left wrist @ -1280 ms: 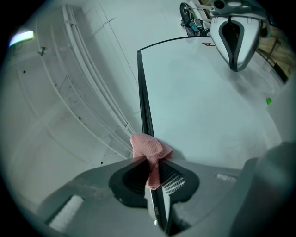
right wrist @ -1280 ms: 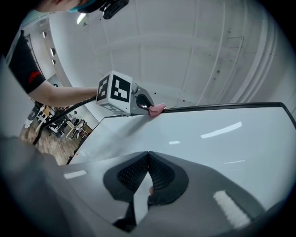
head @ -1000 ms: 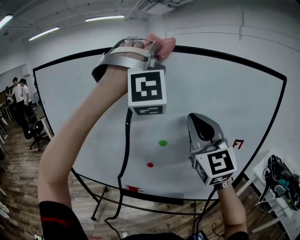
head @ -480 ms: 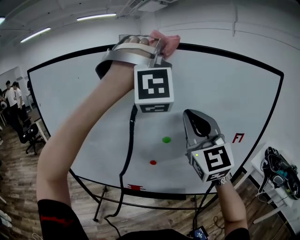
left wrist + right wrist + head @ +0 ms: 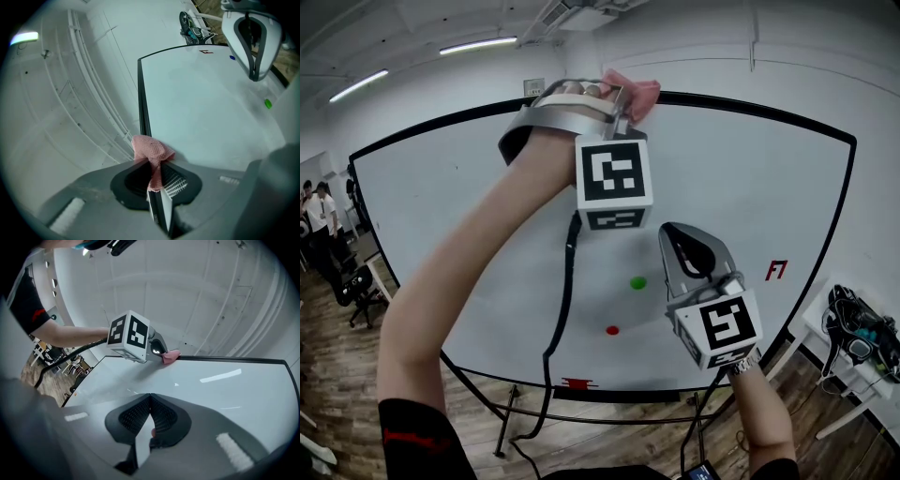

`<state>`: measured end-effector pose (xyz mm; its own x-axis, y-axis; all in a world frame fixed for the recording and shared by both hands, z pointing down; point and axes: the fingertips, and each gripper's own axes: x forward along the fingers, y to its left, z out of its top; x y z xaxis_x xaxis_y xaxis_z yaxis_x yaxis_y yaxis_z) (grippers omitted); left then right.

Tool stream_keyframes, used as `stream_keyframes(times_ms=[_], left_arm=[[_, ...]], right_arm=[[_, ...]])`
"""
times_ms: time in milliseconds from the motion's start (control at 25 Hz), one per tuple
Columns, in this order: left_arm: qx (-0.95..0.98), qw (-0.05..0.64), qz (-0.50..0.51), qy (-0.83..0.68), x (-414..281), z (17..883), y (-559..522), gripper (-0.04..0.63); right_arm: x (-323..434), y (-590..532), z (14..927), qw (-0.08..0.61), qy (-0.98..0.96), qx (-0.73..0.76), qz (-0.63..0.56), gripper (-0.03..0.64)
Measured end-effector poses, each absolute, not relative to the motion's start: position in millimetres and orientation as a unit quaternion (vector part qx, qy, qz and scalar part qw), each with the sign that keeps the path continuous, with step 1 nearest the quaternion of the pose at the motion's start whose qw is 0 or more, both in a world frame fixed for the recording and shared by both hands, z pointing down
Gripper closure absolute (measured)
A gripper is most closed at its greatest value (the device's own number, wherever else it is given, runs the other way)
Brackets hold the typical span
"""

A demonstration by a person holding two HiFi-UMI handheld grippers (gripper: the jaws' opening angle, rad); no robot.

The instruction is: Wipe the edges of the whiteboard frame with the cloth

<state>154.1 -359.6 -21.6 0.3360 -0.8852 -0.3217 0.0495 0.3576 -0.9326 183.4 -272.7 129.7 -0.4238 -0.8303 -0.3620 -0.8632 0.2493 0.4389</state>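
The whiteboard has a black frame (image 5: 741, 106) around a white face. A pink cloth (image 5: 635, 91) is bunched against the frame's top edge, and my left gripper (image 5: 617, 101) is shut on it, arm raised high. In the left gripper view the cloth (image 5: 149, 151) is pinched between the jaws and rests on the black frame strip (image 5: 143, 108). My right gripper (image 5: 677, 236) hangs lower, in front of the board's lower right part, shut with nothing in it. The right gripper view shows the shut right gripper (image 5: 151, 397) near the board face, with the cloth (image 5: 170, 356) far off on the top frame (image 5: 225, 360).
A green magnet (image 5: 637, 282) and a red magnet (image 5: 612, 330) stick to the board, with a red printed mark (image 5: 776, 270) at the right. A table with cables (image 5: 858, 337) stands at the right. People (image 5: 314, 211) and a chair (image 5: 356, 286) are far left.
My left gripper has slid the cloth a little to the right along the top frame edge. The right gripper has drifted slightly left and stayed shut.
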Motion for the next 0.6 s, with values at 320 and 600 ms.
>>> stream_keyframes(times_ms=[320, 600], left_arm=[[-0.445, 0.681, -0.335, 0.475, 170, -24, -354, 0.551], [-0.445, 0.680, -0.330, 0.481, 191, -27, -352, 0.551]], right_arm=[[215, -269, 138, -0.001, 0.791, -0.543, 0.283, 0.615], [245, -278, 131, 0.024, 0.799, -0.526, 0.290, 0.615]])
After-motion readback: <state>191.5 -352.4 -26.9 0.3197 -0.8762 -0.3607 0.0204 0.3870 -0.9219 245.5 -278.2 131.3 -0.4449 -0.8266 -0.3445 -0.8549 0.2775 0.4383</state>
